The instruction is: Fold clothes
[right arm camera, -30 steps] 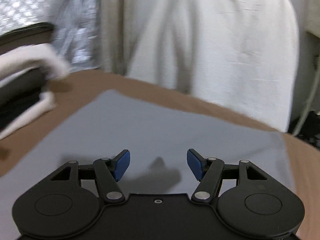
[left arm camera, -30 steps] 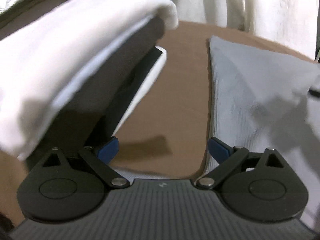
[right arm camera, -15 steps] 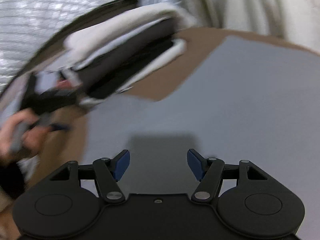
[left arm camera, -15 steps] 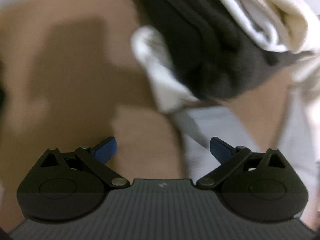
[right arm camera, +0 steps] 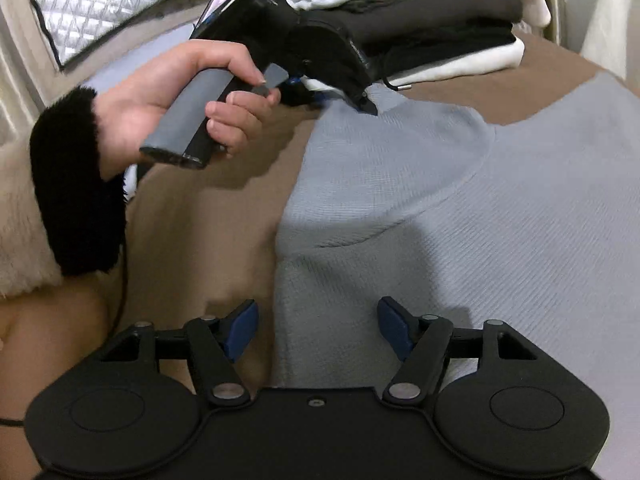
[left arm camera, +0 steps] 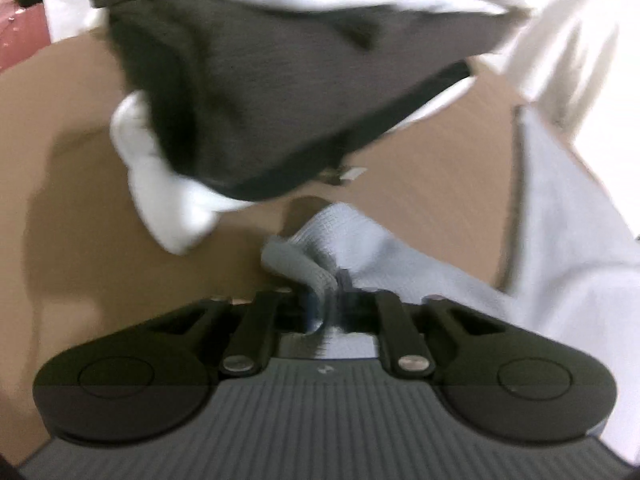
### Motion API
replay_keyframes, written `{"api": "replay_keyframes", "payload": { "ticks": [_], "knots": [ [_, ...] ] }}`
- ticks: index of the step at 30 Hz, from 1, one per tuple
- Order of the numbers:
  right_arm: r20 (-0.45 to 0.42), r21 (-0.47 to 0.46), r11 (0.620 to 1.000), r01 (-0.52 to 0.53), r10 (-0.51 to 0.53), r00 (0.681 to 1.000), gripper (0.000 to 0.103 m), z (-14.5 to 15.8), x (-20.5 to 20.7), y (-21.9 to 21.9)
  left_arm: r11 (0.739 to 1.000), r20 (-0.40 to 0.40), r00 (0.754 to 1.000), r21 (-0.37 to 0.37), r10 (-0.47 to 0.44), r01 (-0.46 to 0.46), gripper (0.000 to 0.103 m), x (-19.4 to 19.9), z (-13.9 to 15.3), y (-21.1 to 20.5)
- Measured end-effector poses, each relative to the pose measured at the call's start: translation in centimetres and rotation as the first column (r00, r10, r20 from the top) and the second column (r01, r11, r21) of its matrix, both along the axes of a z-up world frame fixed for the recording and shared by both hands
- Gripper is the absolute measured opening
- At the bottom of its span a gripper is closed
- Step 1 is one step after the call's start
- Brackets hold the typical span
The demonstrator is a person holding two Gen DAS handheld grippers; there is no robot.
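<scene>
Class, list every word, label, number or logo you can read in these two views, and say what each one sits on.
No text reads clearly.
Pale marks on the left gripper body, seen from the right wrist view: possibly digits, too small to read.
Small emblem on the same gripper's ribbed body in the left wrist view: a logo, no letters.
Small tag under the dark folded garment: blurred, unreadable.
</scene>
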State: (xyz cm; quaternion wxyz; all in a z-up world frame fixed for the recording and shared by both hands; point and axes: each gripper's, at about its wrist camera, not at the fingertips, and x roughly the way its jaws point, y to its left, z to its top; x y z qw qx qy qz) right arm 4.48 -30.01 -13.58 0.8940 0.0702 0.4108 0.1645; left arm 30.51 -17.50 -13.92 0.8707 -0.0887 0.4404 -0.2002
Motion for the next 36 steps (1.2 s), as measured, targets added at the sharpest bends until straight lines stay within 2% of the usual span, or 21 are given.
{"api": "replay_keyframes", "payload": {
  "ticks": [2,5,7,8,10,11,12,13,14,16,17,18,20,24,29,31,32,33,34,35,36],
  "knots": [
    [-0.007,-0.020,1.000,-0.016,0.016,1.000,0.072,0.3,-0.1,0.5,0.996,0.086,0.996,-0.084,0.035,-0.028,0.008,-2.0,2.1,0.1],
    [-0.011,-0.018,1.000,-0.023,0.023,1.000,0.072,0.6,-0.8,0.9,0.985,0.032,0.987,-0.067,-0.158,0.160,0.008,-4.7,2.6,-2.5],
    [-0.008,-0.008,1.000,0.006,-0.006,1.000,0.071,0.9,-2.1,0.1,0.953,-0.019,0.954,-0.054,-0.299,0.298,0.009,-6.6,2.8,-4.4],
    [-0.006,-0.004,1.000,0.023,-0.023,1.000,0.071,1.1,-2.8,-0.3,0.930,-0.046,0.929,-0.050,-0.367,0.365,0.013,-7.5,2.8,-5.4],
    [0.005,-0.007,0.997,0.081,-0.081,0.997,0.071,1.5,-4.4,-1.6,0.869,-0.098,0.863,-0.049,-0.495,0.493,0.033,-9.3,3.0,-7.3],
    [0.017,-0.018,0.991,0.130,-0.129,0.991,0.071,1.8,-5.3,-2.5,0.831,-0.124,0.823,-0.051,-0.555,0.553,0.056,-10.2,3.1,-8.3],
    [0.023,-0.015,0.984,0.180,-0.179,0.984,0.071,2.1,-6.4,-3.8,0.790,-0.150,0.777,-0.054,-0.611,0.611,0.064,-11.1,3.1,-9.3],
    [0.018,-0.001,0.974,0.225,-0.225,0.974,0.071,2.2,-7.1,-5.2,0.744,-0.175,0.727,-0.060,-0.664,0.665,0.064,-12.0,3.2,-10.3],
    [0.006,0.016,0.963,0.268,-0.268,0.963,0.071,2.2,-7.9,-6.3,0.739,-0.183,0.722,-0.045,-0.667,0.672,0.064,-12.2,3.2,-10.1],
    [-0.016,0.050,0.935,0.352,-0.352,0.936,0.071,2.2,-9.2,-8.4,0.760,-0.183,0.747,0.002,-0.639,0.650,0.065,-12.0,2.9,-8.9],
    [-0.021,0.077,0.919,0.387,-0.386,0.922,0.071,2.1,-9.8,-9.2,0.769,-0.183,0.759,0.026,-0.625,0.639,0.070,-11.9,2.8,-8.3],
    [-0.028,0.106,0.907,0.408,-0.408,0.913,0.071,2.0,-10.1,-9.8,0.778,-0.182,0.771,0.050,-0.610,0.627,0.080,-11.8,2.7,-7.7],
    [-0.042,0.164,0.882,0.441,-0.440,0.897,0.071,1.8,-10.3,-10.8,0.793,-0.180,0.794,0.097,-0.580,0.601,0.089,-11.6,2.5,-6.6],
    [-0.075,0.280,0.826,0.489,-0.489,0.869,0.072,1.2,-9.9,-12.5,0.817,-0.169,0.838,0.189,-0.520,0.545,0.089,-11.2,2.0,-4.2],
    [-0.186,0.452,0.711,0.538,-0.515,0.837,0.072,-1.6,-7.1,-14.7,0.827,-0.205,0.845,0.191,-0.494,0.529,0.089,-10.4,1.2,-4.4],
    [-0.183,0.485,0.701,0.522,-0.503,0.845,0.055,-1.9,-6.4,-14.6,0.816,-0.182,0.844,0.218,-0.505,0.536,0.089,-10.6,0.6,-4.8],
    [-0.178,0.500,0.699,0.512,-0.496,0.850,0.033,-2.0,-6.0,-14.5,0.801,-0.157,0.839,0.247,-0.522,0.545,0.081,-10.7,0.1,-5.1],
    [-0.179,0.499,0.706,0.503,-0.484,0.857,0.021,-2.1,-5.6,-14.2,0.787,-0.133,0.832,0.276,-0.538,0.552,0.052,-10.9,-0.3,-5.3],
    [-0.183,0.493,0.716,0.495,-0.470,0.863,0.018,-2.1,-5.2,-14.0,0.767,-0.108,0.817,0.294,-0.566,0.570,0.036,-11.2,-0.2,-5.6],
    [-0.183,0.485,0.727,0.486,-0.459,0.869,0.014,-1.9,-4.8,-13.7,0.766,-0.104,0.808,0.269,-0.580,0.585,0.006,-11.3,0.2,-5.6],
    [-0.182,0.475,0.739,0.477,-0.448,0.875,0.013,-1.7,-4.4,-13.5,0.770,-0.108,0.802,0.229,-0.588,0.596,0.006,-11.2,0.8,-5.3]
  ]
}}
